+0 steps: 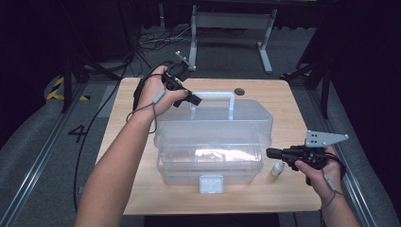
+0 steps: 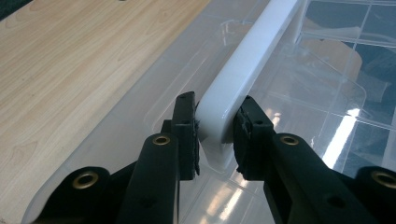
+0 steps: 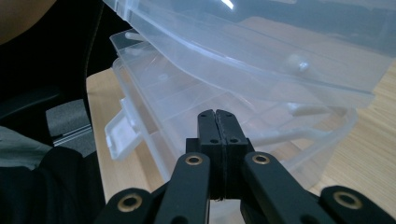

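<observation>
- High view: a clear plastic box is seen in the middle of the table, its lid lifted and tilted above the base, with a white latch at the near wall.
- The white handle on the lid stands at the far side, and the left gripper is clamped on its left end.
- Left gripper view: the pads are pressed on either side of the handle, close to where it bends down into the lid.
- The right gripper is held just right of the box, near side; in the right gripper view its fingers are shut together on nothing, pointed at the gap between lid and base.
- A small white bottle stands on the table just below that gripper, apart from the box.
- The box is judged light and stiff but thin-walled, so some flex and twist is to be expected when it is raised by one end of the handle.
- The smooth plastic is judged slippery; the handle is the soundest hold, and a grip nearer its middle would balance the lid better.
- The hinge and latch are likely the fragile parts, so the lid should not be forced past its stop.
</observation>
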{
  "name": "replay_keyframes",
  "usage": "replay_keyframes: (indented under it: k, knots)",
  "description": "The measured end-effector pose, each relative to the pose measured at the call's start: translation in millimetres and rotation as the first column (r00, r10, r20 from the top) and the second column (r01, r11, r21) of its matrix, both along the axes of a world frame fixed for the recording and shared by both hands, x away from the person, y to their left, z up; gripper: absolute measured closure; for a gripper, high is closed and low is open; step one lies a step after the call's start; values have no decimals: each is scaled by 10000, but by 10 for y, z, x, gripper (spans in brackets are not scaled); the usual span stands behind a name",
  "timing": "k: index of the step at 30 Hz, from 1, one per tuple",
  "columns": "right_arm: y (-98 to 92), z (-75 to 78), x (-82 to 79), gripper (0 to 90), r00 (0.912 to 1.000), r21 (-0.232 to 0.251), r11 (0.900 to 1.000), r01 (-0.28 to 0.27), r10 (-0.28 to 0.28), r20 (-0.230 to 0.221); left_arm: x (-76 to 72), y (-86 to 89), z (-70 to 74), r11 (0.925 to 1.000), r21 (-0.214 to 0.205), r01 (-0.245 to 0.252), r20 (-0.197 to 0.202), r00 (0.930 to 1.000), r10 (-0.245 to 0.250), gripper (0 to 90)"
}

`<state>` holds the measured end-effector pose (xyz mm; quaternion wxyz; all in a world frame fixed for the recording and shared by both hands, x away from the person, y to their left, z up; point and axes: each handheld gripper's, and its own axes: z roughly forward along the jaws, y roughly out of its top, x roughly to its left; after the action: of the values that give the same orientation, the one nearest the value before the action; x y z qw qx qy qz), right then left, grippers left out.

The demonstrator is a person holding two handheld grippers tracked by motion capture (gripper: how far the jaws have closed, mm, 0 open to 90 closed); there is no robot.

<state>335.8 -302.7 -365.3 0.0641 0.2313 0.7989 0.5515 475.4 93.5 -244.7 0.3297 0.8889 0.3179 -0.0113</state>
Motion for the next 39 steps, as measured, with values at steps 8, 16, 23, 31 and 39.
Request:
replay_keyframes:
  k: [8, 16, 23, 31, 39]
  knots:
    - [119, -45, 72, 900, 9987, 366, 9991, 197, -215, 470, -6, 9, -7, 10000, -33, 8, -34, 10000, -8, 730]
    - [130, -56, 93, 900, 9986, 476, 9987, 206, -229, 480, -8, 9, -10, 10000, -59, -4, -14, 10000, 4, 729]
    - [128, -69, 93, 900, 9984, 522, 9984, 210, -236, 511, -44, 35, -7, 9989, -246, -404, 303, 9987, 411, 582]
    - [135, -54, 79, 900, 9971, 467, 9987, 202, -235, 723, -234, 190, 122, 9851, -1583, -667, 1435, 9856, 897, 395]
    - [138, -24, 88, 900, 9965, 467, 9987, 212, -249, 795, -488, 274, 319, 9821, -1817, -487, 2282, 9694, 903, 394]
